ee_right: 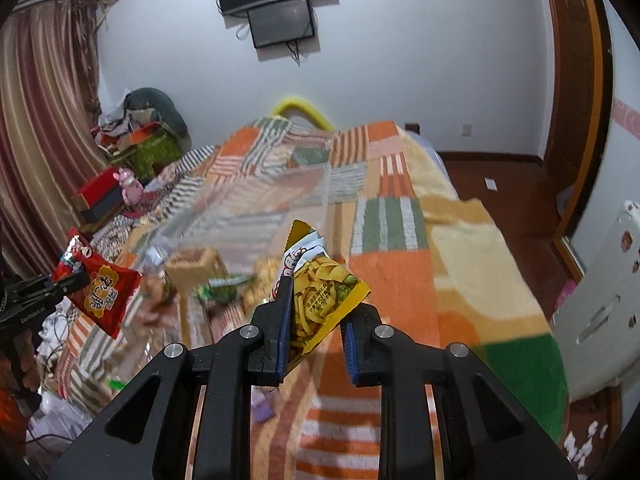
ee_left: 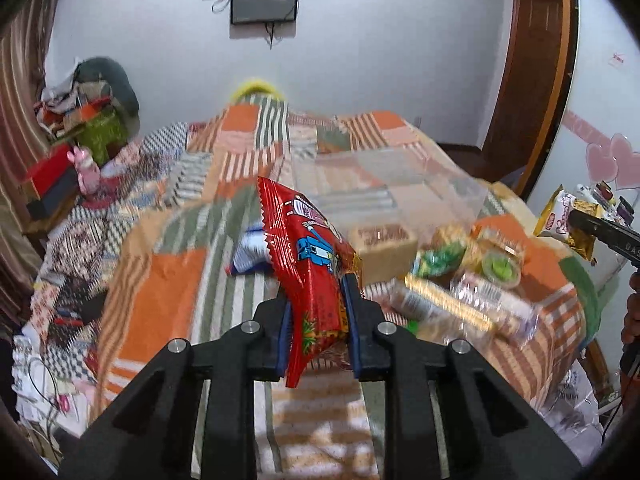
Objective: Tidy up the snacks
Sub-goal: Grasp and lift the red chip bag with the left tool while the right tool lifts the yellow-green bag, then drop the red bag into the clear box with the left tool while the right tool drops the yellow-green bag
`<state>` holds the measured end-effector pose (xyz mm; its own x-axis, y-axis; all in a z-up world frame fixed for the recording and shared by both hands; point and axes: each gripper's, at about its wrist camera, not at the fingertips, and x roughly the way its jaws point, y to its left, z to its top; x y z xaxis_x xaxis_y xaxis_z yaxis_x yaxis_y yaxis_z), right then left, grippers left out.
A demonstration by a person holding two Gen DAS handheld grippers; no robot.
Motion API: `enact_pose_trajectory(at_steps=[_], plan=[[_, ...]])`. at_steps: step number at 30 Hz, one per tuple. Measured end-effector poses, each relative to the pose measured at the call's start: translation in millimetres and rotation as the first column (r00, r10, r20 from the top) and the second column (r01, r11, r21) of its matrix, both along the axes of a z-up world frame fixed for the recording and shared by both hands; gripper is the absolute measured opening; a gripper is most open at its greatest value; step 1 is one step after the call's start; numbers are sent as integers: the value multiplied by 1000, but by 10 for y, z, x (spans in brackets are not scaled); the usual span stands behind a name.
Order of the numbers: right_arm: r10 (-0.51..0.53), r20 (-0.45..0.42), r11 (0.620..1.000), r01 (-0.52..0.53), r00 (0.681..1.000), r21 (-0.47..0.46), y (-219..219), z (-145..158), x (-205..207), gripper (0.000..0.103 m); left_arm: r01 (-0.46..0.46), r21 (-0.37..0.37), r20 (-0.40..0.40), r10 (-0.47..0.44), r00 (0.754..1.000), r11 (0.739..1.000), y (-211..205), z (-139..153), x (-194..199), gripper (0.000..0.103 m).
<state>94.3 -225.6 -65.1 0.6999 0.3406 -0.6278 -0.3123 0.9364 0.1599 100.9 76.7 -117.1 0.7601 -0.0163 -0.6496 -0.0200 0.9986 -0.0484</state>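
My left gripper is shut on a red snack bag and holds it above the bed; that bag also shows at the left of the right wrist view. My right gripper is shut on a yellow chip bag held above the bed; it also shows at the right edge of the left wrist view. A pile of snacks lies on the patchwork blanket: a tan box, green packets, a long clear biscuit pack and a blue-white bag.
A clear plastic box, blurred, stands on the bed behind the snacks. Boxes and a pink toy clutter the left side by the curtain. A wooden door and floor lie to the right. Screens hang on the far wall.
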Motion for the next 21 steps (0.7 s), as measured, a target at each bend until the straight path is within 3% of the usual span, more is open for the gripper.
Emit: enact_pose_trajectory(at_steps=[9,21], plan=[[37,63,999,-38,997,15,229,138,241,20,1,-5,90,0,996,1000,-10,302,339,22],[59,88,998,-59,994,0,579,113,643,20,-4,-21,125,6,992,1000,-13,371,1041,22]])
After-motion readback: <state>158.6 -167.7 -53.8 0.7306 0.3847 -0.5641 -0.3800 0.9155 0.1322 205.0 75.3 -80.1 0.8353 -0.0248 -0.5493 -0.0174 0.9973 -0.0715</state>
